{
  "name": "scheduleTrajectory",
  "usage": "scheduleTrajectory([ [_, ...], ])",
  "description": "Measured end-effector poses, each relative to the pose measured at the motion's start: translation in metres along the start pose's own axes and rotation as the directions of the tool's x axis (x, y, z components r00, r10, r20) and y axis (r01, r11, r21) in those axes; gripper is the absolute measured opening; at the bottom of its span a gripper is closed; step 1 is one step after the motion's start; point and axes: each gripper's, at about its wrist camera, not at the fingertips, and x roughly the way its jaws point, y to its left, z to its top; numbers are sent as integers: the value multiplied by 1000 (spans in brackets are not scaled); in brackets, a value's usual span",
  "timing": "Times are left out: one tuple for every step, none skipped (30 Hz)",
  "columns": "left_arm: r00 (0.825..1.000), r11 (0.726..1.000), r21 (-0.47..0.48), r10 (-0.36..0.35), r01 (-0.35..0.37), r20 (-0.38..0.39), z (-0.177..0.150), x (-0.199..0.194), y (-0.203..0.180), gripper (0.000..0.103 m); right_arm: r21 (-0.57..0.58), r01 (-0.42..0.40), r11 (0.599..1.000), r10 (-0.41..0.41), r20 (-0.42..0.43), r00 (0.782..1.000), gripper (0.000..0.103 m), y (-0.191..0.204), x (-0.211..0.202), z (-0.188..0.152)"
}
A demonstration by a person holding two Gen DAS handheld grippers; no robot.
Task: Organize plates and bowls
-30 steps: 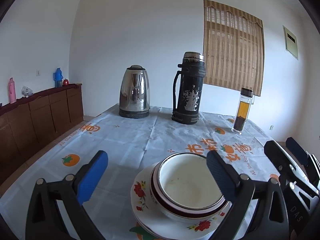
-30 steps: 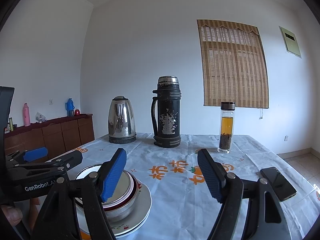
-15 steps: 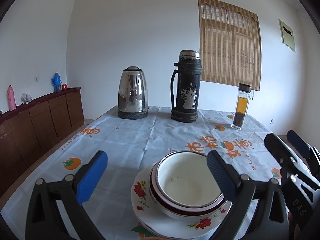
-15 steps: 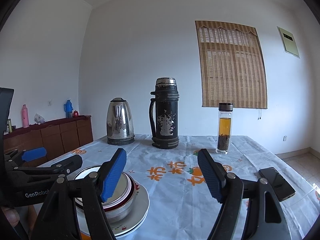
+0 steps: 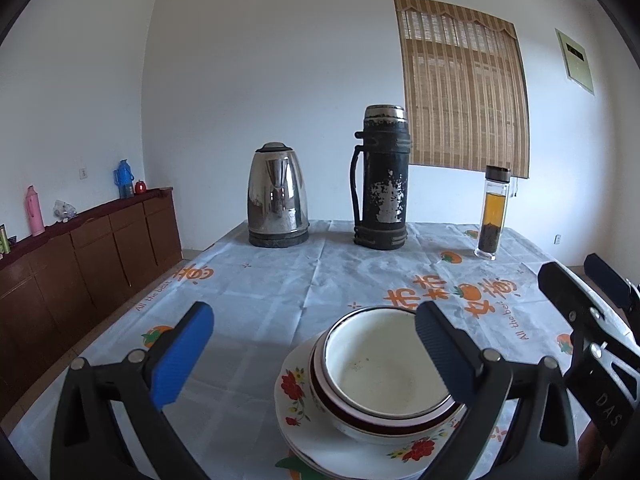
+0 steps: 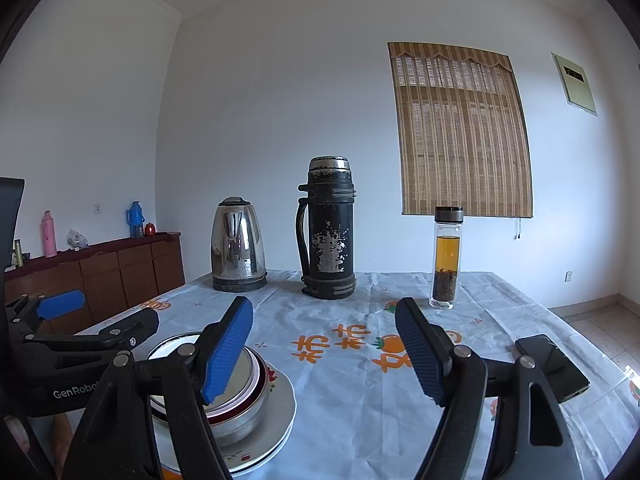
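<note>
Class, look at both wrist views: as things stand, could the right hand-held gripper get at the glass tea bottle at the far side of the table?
Probably yes. The right hand-held gripper is open, and only bare tablecloth lies between it and the tea bottle; the thermos stands off to the left.

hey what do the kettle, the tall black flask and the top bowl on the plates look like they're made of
Kettle: polished steel, judging by its mirror reflections.
Flask: likely painted metal; black coat flaked to silvery patches.
Top bowl: possibly enamelled metal, glossy white inside with a shiny metallic rim; ceramic cannot be ruled out.
</note>
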Motion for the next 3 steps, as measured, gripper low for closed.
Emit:
scheduleTrajectory([
  [1000,1000,1,-2,2,1,0,0,0,103,0,0,1000,0,0,1000,76,0,0,0],
  [1000,1000,2,-3,3,1,0,0,0,103,0,0,1000,0,0,1000,76,0,0,0],
  [1000,1000,3,-9,9,0,0,0,0,103,0,0,1000,0,-1,1000,76,0,0,0],
])
